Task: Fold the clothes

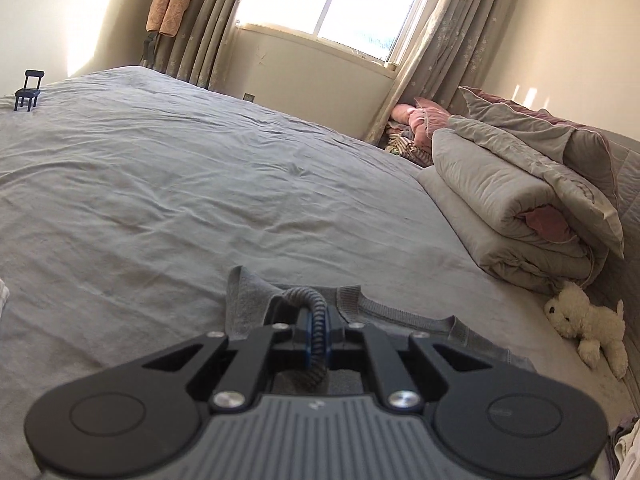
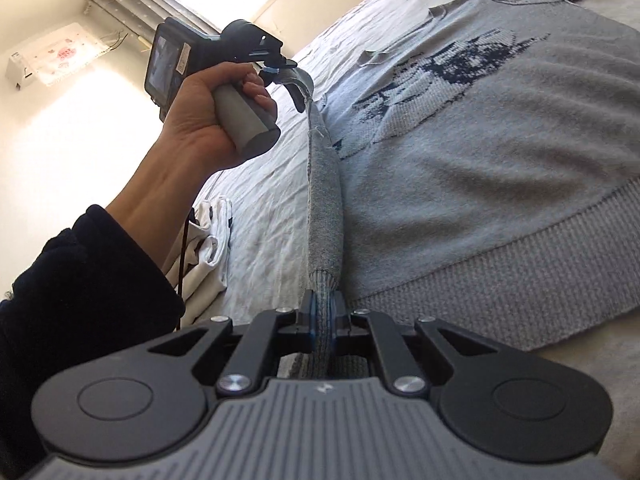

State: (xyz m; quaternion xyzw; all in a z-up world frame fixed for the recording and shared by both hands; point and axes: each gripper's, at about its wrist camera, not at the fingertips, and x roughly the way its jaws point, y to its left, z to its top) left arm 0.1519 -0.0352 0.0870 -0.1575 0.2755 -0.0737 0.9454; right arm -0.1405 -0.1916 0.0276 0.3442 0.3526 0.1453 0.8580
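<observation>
The grey sweater point(image 2: 480, 152) lies flat on the bed point(image 1: 160, 184), picture side up, with its ribbed bottom edge near the right gripper point(image 2: 323, 320). One sleeve point(image 2: 324, 208) is pulled up off the bed into a long straight line along the sweater's left side. The right gripper is closed tight on the cuff end of that sleeve. The left gripper point(image 2: 296, 84), held in the person's left hand point(image 2: 208, 112), is closed on the sleeve's far end, up near the shoulder. In the left wrist view its two sides pinch a dark ribbed bit of the knit. The body of the sweater lies to the right of the stretched sleeve, so I think the sleeve should swing that way, across the sweater.
</observation>
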